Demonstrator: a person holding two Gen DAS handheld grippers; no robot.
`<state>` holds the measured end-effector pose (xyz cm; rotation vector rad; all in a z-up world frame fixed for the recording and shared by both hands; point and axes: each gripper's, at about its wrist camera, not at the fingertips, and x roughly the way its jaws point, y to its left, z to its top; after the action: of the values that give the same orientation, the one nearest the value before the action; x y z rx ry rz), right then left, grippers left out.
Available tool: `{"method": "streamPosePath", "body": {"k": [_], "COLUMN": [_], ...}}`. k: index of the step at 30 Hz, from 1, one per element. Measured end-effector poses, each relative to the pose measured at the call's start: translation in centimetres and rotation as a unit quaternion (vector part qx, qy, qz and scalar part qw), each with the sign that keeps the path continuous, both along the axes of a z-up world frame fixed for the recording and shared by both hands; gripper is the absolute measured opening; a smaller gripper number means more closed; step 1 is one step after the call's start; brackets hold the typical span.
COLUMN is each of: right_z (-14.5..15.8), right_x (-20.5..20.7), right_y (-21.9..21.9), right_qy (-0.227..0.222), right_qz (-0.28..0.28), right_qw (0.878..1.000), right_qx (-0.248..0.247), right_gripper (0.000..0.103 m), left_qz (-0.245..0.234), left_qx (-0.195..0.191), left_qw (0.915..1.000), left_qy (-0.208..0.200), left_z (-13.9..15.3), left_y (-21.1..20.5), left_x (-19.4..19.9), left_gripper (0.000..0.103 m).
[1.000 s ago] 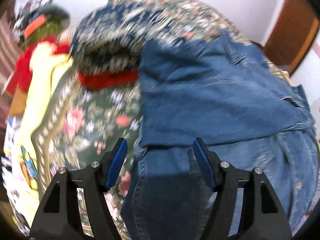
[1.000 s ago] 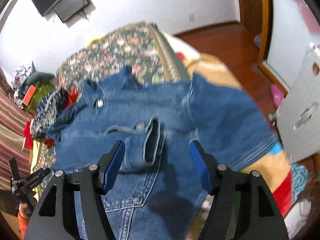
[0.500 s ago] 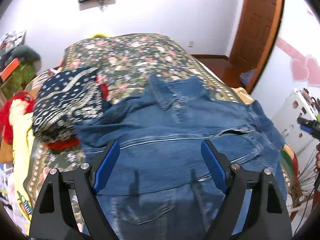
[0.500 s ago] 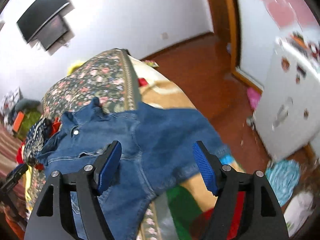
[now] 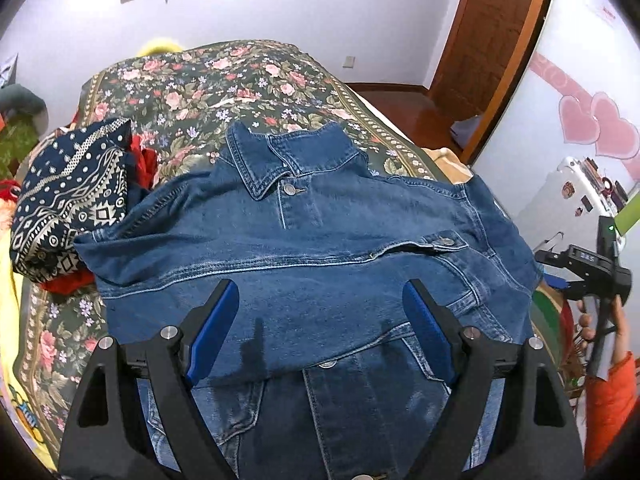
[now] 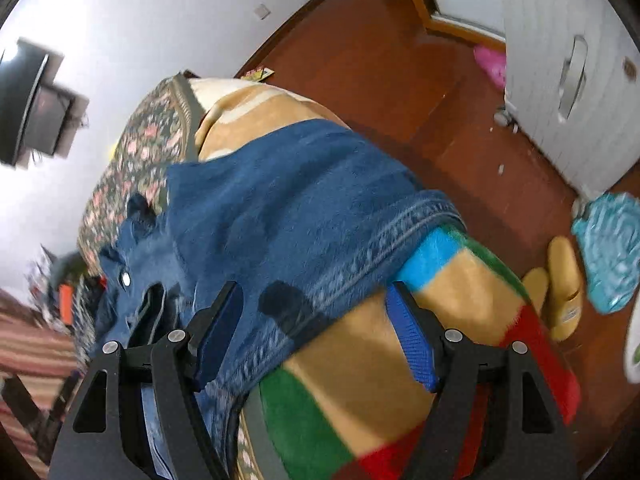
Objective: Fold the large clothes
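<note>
A blue denim jacket (image 5: 312, 248) lies front-up on the floral bedspread (image 5: 208, 80), collar toward the far end, its upper part folded over the lower. My left gripper (image 5: 320, 320) is open and empty, hovering above the jacket's middle. My right gripper (image 6: 316, 320) is open and empty, above the jacket's right edge (image 6: 288, 216) where it hangs over a striped blanket (image 6: 360, 380) at the bed's side. The right gripper also shows at the right rim of the left wrist view (image 5: 596, 264).
A navy patterned garment (image 5: 68, 204) on red cloth (image 5: 66, 282) lies left of the jacket. Right of the bed is wooden floor (image 6: 400, 64) with tan slippers (image 6: 560, 288), a turquoise bundle (image 6: 612, 248) and a white cabinet (image 6: 572, 60).
The left gripper drew back and rose, showing the whole jacket. The right gripper swung right and tilted, from over the jacket to the bed's right edge. Both stayed open.
</note>
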<state>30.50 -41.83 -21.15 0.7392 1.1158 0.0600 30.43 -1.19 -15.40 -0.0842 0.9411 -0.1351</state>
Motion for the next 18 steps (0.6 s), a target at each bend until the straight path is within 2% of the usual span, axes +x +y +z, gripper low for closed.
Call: {"method": "streamPosePath", "body": {"k": [3,10,12,16,18], "right_z": [-0.3,-0.4,-0.1,0.5,0.8], "right_x": [0.7,2.9,3.1,2.8,2.4], "right_y": [-0.3,1.3,1.6,1.0,0.6], "right_qy": [-0.001,-0.013,-0.019,-0.026,-0.033], "right_qz": [-0.013,-0.014,-0.017,-0.039,-0.053], "right_qw": [1.000,0.997,0.995,0.990,0.990], "right_qx": [0.003,-0.078,-0.097,-0.131,-0.124], "right_gripper": [0.071,0.071,0.065,0.025,0.020], "left_qz": [0.006,0.016,0.017,0.020,0.022], "left_qx": [-0.004,-0.009,-0.009,-0.022,-0.030], "left_qw": [1.0000,0.9992,0.9991,0.9983,0.9977], "left_qy": [0.007,0.035,0.037,0.051,0.056], "left_z": [-0.3,-1.8,-2.0,-2.7,-3.0], "left_y": [0.4,1.1,1.4,1.9,2.2], "left_x": [0.1,0.0,-0.3,-0.7,-0.9], "left_gripper": [0.084,0.084,0.084,0.084,0.084]}}
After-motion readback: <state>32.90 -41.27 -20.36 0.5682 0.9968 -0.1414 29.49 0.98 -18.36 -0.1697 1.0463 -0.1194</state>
